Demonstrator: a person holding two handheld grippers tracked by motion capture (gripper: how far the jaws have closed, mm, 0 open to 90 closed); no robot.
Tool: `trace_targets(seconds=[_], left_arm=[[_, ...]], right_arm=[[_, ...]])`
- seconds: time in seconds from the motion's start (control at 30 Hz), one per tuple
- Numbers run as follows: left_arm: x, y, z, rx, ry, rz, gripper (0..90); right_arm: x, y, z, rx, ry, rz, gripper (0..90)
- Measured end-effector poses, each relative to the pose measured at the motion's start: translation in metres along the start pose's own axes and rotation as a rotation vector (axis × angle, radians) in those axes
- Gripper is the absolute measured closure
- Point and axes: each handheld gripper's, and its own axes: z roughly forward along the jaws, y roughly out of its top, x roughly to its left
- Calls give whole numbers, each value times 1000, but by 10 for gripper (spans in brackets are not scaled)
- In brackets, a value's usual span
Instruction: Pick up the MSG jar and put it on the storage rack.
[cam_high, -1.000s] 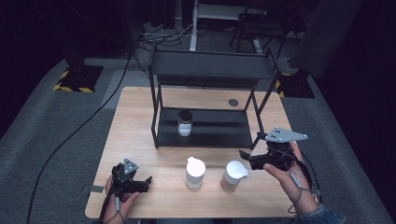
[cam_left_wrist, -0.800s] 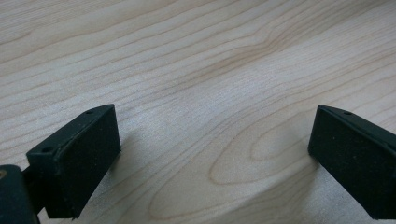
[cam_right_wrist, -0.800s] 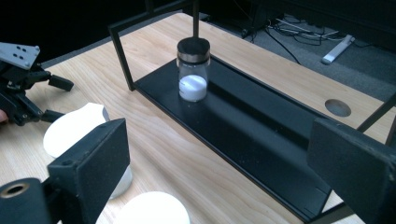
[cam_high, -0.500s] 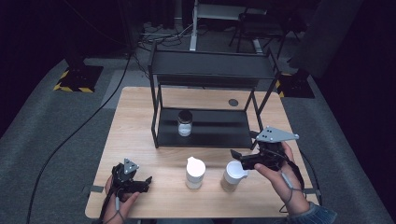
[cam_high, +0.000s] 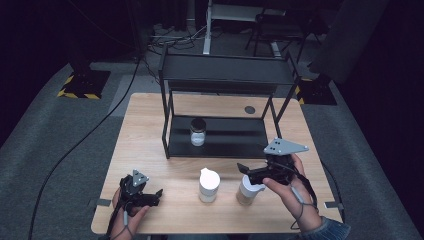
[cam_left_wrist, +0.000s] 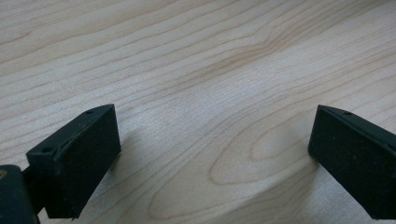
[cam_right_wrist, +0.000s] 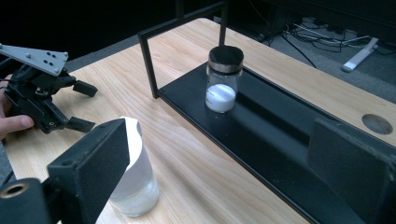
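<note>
The wooden bench (cam_high: 150, 130) held two capped jars; the right tool (cam_high: 250, 172), spread, hovered over the four-o'clock jar (cam_high: 246, 190), likely light, slippery glass, best gripped mid-body. The left tool (cam_high: 150, 196) lay spread.

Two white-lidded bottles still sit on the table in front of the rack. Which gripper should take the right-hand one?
Right. The right gripper hovers open just above that bottle. The left gripper lies low at the table's near left corner, open over bare wood, with the other bottle between.
</note>
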Motion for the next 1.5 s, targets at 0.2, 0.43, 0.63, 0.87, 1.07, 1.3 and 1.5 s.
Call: trace_targets(seconds=[0.2, 0.43, 0.63, 0.87, 1.07, 1.3, 1.5], left_arm=[[0, 0, 0, 2, 0, 0, 19], [0, 0, 0, 0, 0, 0, 19], [0, 0, 0, 0, 0, 0, 19], [0, 0, 0, 0, 0, 0, 19], [0, 0, 0, 0, 0, 0, 19], [0, 0, 0, 0, 0, 0, 19], [0, 0, 0, 0, 0, 0, 19]], right_arm=[[6, 1, 5, -6, 10, -1, 60], [13, 1, 12, -17, 19, 0, 58], [22, -1, 19, -35, 25, -1, 56], [32, -6, 31, -30, 57, 5, 56], [41, -10, 38, -51, 53, 5, 56], [50, -16, 49, -40, 72, 4, 56], [58, -19, 57, -38, 73, -7, 56]])
